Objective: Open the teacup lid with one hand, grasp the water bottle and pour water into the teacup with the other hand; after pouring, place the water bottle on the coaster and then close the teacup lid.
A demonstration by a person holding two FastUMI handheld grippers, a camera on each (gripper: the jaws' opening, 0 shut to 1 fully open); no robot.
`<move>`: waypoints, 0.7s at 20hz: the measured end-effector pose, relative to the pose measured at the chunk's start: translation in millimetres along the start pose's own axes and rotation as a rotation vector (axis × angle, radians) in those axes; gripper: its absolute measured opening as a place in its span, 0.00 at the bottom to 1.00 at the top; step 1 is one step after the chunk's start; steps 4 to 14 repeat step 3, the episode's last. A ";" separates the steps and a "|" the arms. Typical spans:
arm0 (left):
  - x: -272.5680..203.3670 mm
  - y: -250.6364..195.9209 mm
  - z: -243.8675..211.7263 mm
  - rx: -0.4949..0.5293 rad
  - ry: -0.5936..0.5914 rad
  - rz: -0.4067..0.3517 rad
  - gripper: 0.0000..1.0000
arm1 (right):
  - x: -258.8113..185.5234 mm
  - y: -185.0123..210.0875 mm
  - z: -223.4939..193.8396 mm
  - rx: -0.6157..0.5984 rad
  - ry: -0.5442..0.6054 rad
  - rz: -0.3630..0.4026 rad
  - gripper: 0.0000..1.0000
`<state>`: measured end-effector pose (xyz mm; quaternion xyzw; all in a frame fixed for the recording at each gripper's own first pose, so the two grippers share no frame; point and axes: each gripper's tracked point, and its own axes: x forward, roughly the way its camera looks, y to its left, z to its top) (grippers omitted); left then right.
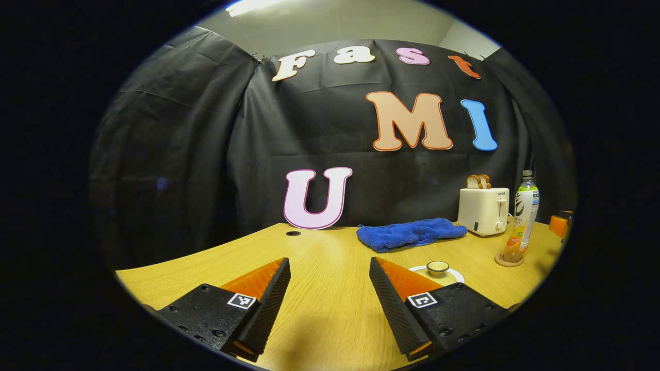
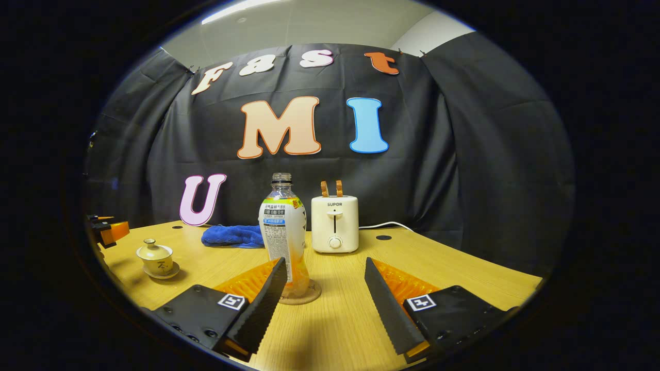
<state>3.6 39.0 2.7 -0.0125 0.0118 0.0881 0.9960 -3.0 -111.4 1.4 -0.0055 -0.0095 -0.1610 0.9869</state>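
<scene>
In the left gripper view I see my left gripper (image 1: 330,288) with fingers spread wide apart over the wooden table (image 1: 330,247), holding nothing. The lidded teacup (image 1: 437,268) sits just beyond the right finger, a blue towel (image 1: 410,233) behind it. Farther right stands the water bottle (image 1: 522,219) on its coaster (image 1: 509,260), beside the toaster (image 1: 483,210). In the right gripper view my right gripper (image 2: 325,288) is likewise open and empty; the bottle stands just past its left finger, the teacup far left.
</scene>
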 end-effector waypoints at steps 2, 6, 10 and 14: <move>-0.1 0.4 -0.2 0.000 0.000 0.000 0.90 | -0.1 -0.1 0.1 0.000 0.000 0.000 0.92; -0.2 0.3 -0.2 0.000 0.000 0.000 0.90 | -0.2 -0.1 0.3 0.000 0.000 0.000 0.92; -0.2 0.3 -0.2 0.000 0.000 0.000 0.90 | -0.2 -0.1 0.3 0.000 0.000 0.000 0.92; -0.2 0.3 -0.2 0.000 0.000 0.000 0.90 | -0.2 -0.1 0.3 0.000 0.000 0.000 0.92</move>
